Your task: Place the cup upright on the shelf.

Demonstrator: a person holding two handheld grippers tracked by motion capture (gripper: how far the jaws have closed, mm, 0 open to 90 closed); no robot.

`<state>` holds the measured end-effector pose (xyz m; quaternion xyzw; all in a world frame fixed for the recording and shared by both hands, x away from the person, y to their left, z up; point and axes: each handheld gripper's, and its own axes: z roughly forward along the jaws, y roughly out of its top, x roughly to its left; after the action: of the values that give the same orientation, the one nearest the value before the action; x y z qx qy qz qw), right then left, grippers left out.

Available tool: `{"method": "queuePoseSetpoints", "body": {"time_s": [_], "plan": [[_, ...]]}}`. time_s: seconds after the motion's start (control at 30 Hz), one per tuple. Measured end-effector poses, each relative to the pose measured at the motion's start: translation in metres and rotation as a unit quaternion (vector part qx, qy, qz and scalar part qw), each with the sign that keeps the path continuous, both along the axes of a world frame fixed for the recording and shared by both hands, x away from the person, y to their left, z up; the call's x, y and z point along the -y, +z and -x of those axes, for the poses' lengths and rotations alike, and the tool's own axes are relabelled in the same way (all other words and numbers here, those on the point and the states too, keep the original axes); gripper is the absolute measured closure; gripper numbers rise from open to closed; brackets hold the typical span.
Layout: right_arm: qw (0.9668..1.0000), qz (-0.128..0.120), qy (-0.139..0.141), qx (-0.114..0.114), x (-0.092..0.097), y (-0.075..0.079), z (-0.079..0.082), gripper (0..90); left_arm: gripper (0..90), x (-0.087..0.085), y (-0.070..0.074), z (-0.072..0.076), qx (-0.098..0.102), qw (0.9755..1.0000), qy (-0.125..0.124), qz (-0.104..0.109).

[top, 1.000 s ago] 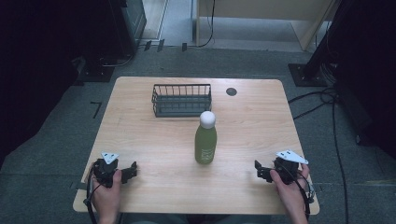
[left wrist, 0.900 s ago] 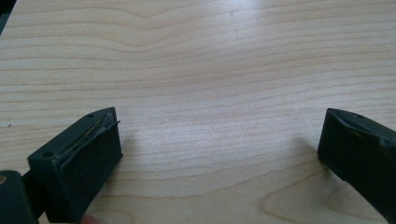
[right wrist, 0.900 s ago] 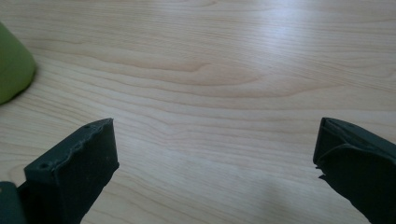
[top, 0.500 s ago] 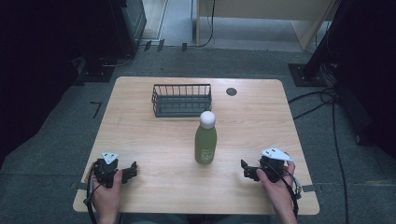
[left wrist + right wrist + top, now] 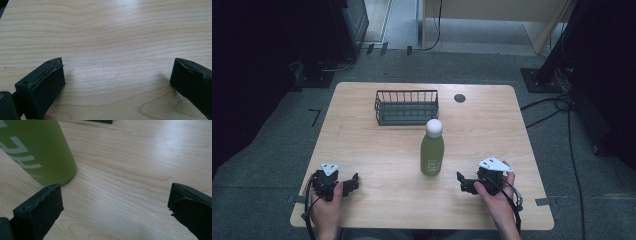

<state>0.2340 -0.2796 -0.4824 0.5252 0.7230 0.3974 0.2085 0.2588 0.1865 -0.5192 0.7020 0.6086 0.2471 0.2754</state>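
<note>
- High view: wire basket point(image 5: 406, 107) at table point(image 5: 362, 145) far side; green bottle point(image 5: 432, 148), white cap, upright mid-table.
- R gripper point(image 5: 115, 205) view: white lettering on bottle, just beside its jaw; jaws wide apart, empty.
- L gripper point(image 5: 117, 80): jaws wide, nothing held, bare wood.

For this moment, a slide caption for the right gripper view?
Open right gripper beside upright green metal bottle on light wooden table.

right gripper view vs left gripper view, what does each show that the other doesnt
Right gripper view: the green bottle standing on the table just ahead of the right gripper, off to one side of its open jaws, and a dark edge of the basket at the top. Left gripper view: the left gripper, open over bare wood. Both: wide-open black jaws and the wooden table.
</note>
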Motion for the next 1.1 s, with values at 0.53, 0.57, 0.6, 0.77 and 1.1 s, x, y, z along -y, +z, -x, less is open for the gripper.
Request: {"method": "queuePoseSetpoints", "body": {"time_s": [0.53,0.57,0.6,0.77,1.1], "plan": [[0.9988,-0.01,0.048,0.008,-0.038,0.006,-0.004,0.0,0.0,0.0,0.0,0.0,0.0,1.0,-0.001,-0.001],[0.9987,-0.011,0.049,0.009,-0.04,0.007,-0.005,0.0,0.0,0.0,0.0,0.0,0.0,1.0,-0.002,-0.002],[0.9986,-0.012,0.05,0.011,-0.042,0.007,-0.005,0.0,0.0,0.0,0.0,0.0,0.0,1.0,-0.001,-0.001],[0.9984,-0.025,0.046,0.023,-0.048,0.012,-0.009,0.0,0.0,0.0,0.0,0.0,-0.001,1.0,-0.002,-0.002],[0.9958,-0.032,0.067,0.053,-0.067,0.018,-0.012,8.5,0.0,0.0,0.0,0.0,0.0,1.0,-0.002,-0.002]]}}
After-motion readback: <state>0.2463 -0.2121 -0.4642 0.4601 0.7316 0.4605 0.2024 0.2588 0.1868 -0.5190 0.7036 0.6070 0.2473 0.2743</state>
